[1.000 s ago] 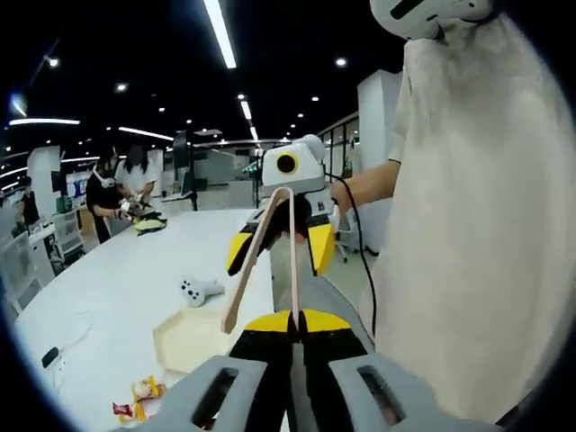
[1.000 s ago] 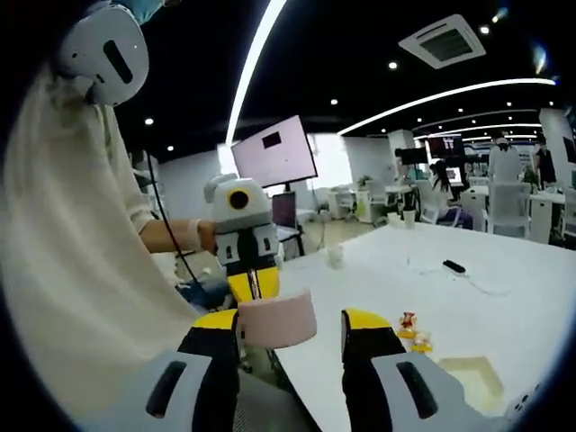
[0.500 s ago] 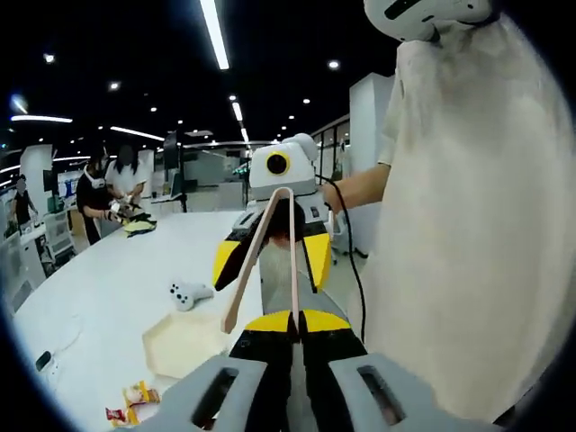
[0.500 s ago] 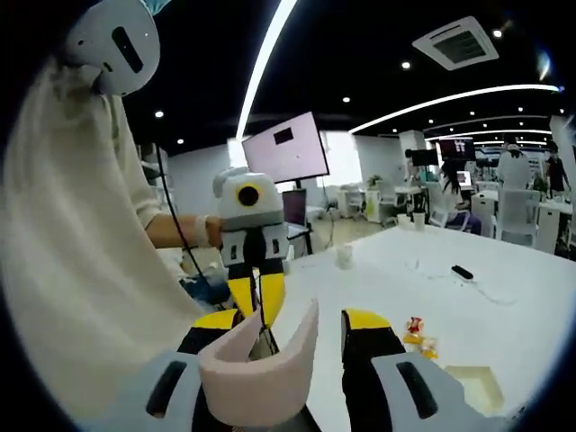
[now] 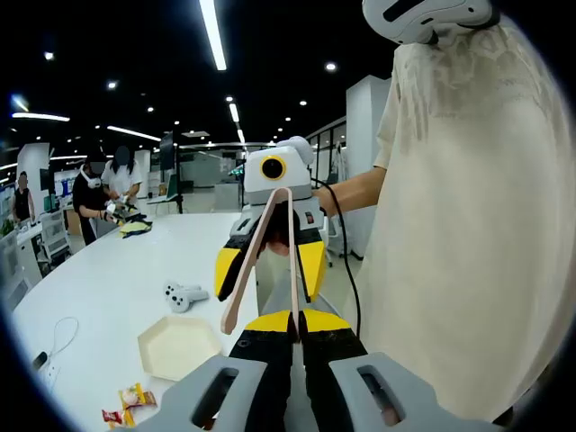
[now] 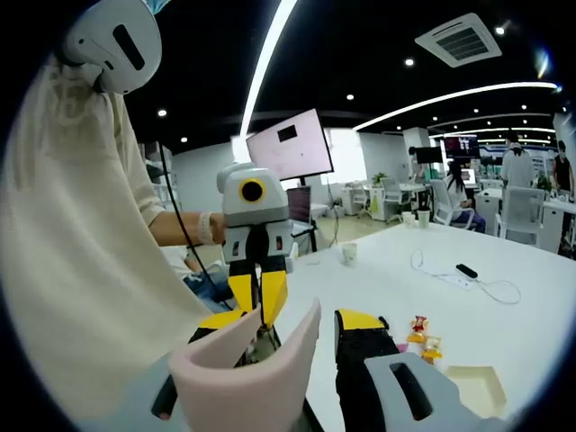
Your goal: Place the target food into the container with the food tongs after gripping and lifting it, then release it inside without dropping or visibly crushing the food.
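The right claw (image 6: pixel 297 346) rises from the bottom of the right gripper view with the pink food tongs (image 6: pixel 247 378) between its yellow-tipped jaws, the tongs' curved end facing the camera. Just beyond the tongs hangs the left claw (image 6: pixel 256 297), its yellow jaws pointing down and close together; whether they touch the tongs cannot be told. A person in a cream shirt (image 6: pixel 81 261) stands left of the tongs, a forearm reaching to the left claw. Right of the tongs lies the white counter (image 6: pixel 396 288). On it, near the right claw, are small food packets (image 6: pixel 423 337) and a pale hexagonal container (image 6: pixel 477 389); farther off are a cup (image 6: pixel 349 254) and a cable (image 6: pixel 468 279).
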The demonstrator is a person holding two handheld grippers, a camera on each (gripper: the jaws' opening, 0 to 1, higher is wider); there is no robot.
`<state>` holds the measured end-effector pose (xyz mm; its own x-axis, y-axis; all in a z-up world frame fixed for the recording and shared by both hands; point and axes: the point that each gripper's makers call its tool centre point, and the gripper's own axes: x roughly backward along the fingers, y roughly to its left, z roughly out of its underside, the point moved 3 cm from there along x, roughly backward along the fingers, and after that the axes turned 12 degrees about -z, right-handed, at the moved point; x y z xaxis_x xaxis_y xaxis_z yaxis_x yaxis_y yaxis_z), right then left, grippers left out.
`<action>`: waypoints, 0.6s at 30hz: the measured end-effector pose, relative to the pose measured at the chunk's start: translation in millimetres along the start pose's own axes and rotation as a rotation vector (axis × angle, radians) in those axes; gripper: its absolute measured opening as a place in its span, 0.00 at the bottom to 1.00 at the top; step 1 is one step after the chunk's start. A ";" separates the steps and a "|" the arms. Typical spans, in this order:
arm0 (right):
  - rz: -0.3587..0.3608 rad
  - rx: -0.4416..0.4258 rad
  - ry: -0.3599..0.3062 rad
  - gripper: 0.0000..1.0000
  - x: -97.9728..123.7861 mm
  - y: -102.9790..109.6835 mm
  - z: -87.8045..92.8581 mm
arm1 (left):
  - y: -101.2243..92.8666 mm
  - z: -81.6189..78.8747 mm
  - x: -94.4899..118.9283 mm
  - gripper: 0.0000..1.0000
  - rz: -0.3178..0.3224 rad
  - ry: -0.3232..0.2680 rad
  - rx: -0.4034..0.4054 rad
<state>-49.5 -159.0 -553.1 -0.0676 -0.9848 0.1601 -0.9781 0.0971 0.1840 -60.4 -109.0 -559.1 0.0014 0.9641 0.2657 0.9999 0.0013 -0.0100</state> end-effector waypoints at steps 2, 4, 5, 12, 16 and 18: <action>-0.004 0.005 0.002 0.33 -0.5 0.6 0.2 | 0.3 0.4 0.2 0.00 -0.001 0.001 0.000; 0.001 0.019 0.000 0.31 -0.6 -0.1 -0.1 | 0.5 1.1 0.2 0.00 -0.001 0.004 0.012; 0.000 0.022 0.000 0.30 -0.6 0.0 0.0 | 0.9 1.3 0.1 0.00 -0.003 0.005 0.010; 0.010 0.025 0.014 0.27 -1.0 -0.5 6.0 | 2.3 4.9 -2.6 0.00 -0.024 0.026 -0.003; 0.041 0.012 0.021 0.27 0.7 -5.0 10.2 | 7.5 9.0 -5.0 0.02 -0.069 0.052 -0.011; 0.054 0.009 0.020 0.27 2.5 -7.3 11.0 | 9.9 11.0 -4.6 0.03 -0.090 0.064 -0.021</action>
<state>-44.8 -163.7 -564.7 -0.1168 -0.9750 0.1890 -0.9748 0.1490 0.1661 -50.6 -110.6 -571.0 -0.0887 0.9413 0.3258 0.9960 0.0812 0.0367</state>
